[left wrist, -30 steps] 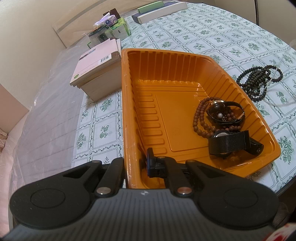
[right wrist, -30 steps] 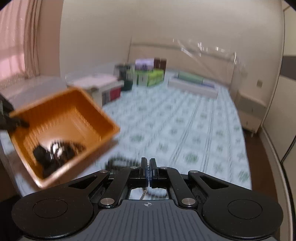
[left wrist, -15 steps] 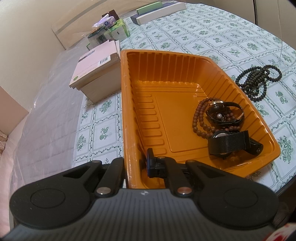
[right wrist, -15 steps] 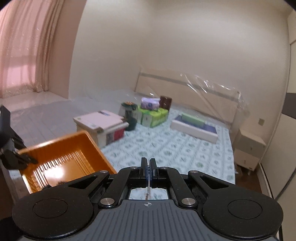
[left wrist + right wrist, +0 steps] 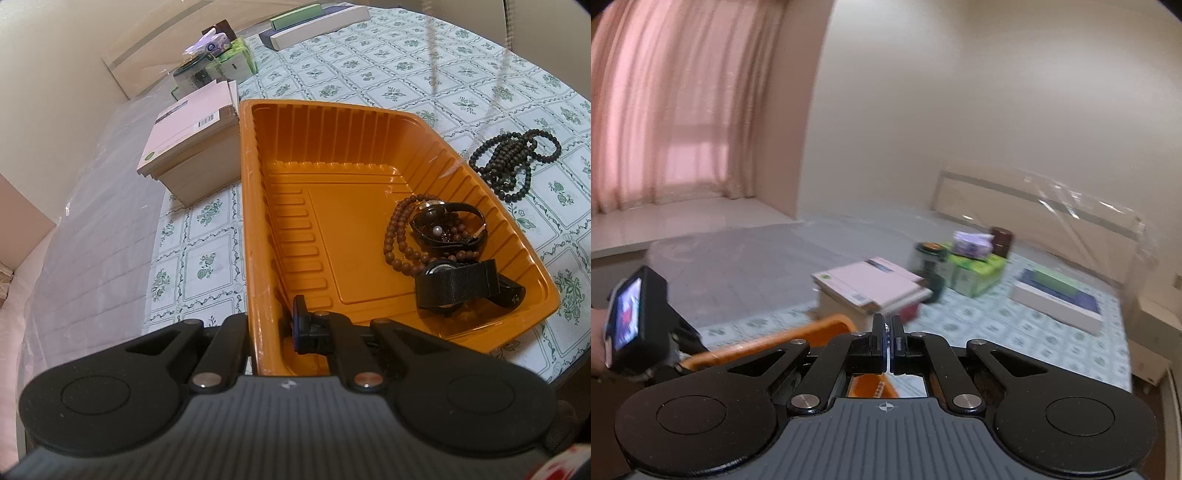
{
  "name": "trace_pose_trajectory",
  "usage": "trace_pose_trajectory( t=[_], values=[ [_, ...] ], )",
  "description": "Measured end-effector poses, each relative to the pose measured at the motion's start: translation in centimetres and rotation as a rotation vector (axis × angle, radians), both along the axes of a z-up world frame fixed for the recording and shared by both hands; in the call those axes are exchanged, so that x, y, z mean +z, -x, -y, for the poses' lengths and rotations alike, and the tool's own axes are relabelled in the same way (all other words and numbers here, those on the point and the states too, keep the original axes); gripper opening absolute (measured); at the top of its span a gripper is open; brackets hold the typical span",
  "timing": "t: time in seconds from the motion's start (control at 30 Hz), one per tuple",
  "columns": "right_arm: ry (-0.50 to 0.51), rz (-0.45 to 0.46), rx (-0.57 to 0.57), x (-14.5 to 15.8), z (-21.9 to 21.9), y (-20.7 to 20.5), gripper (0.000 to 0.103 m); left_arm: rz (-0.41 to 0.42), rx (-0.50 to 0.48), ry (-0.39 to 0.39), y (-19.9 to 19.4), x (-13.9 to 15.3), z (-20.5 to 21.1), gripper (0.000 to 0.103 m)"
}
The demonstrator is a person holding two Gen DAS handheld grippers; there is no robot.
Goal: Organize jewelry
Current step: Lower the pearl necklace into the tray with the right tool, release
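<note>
Now right gripper [image 5: 887, 341], closed and seemingly empty, has lifted off the orange tray [image 5: 332, 122]; left gripper [image 5: 271, 325] still pinches the tray's near wall; dark bead strand [image 5: 515, 162] remains outside the tray, unsorted

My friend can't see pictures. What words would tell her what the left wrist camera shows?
The left gripper pinches the near wall of an orange tray on a flowered tablecloth. Inside lie a brown bead bracelet and two black watches; a dark bead necklace lies outside on the cloth.
</note>
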State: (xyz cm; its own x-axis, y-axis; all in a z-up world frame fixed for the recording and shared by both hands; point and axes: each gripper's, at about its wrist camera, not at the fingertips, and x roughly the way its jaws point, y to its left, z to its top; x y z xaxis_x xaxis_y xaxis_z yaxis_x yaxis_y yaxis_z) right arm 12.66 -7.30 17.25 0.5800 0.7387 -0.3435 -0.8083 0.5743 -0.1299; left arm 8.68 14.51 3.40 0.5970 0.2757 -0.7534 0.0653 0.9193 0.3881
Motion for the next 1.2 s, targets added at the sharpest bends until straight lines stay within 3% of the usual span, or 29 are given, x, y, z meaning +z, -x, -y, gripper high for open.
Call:
trace_pose_trajectory(
  t=[0.2, 0.47, 0.83, 1.2],
  values=[
    [0.034, -0.03, 0.101, -1.3, -5.0, -0.9, 0.001, 0.002, 0.0, 0.003, 0.1, -0.1, 0.0, 0.005],
    [0.043, -0.113, 0.123, -3.7, -9.0, -3.2, 0.001, 0.004, 0.0, 0.005, 0.0, -0.1, 0.0, 0.005],
    [0.124, -0.262, 0.126, -8.5, -10.1, -5.2, 0.001, 0.004, 0.003, 0.011, 0.0, -0.1, -0.1, 0.005],
    [0.088, -0.382, 0.11, -9.6, -10.1, -6.6, 0.001, 0.004, 0.003, 0.011, 0.0, -0.1, -0.1, 0.005]
  ],
)
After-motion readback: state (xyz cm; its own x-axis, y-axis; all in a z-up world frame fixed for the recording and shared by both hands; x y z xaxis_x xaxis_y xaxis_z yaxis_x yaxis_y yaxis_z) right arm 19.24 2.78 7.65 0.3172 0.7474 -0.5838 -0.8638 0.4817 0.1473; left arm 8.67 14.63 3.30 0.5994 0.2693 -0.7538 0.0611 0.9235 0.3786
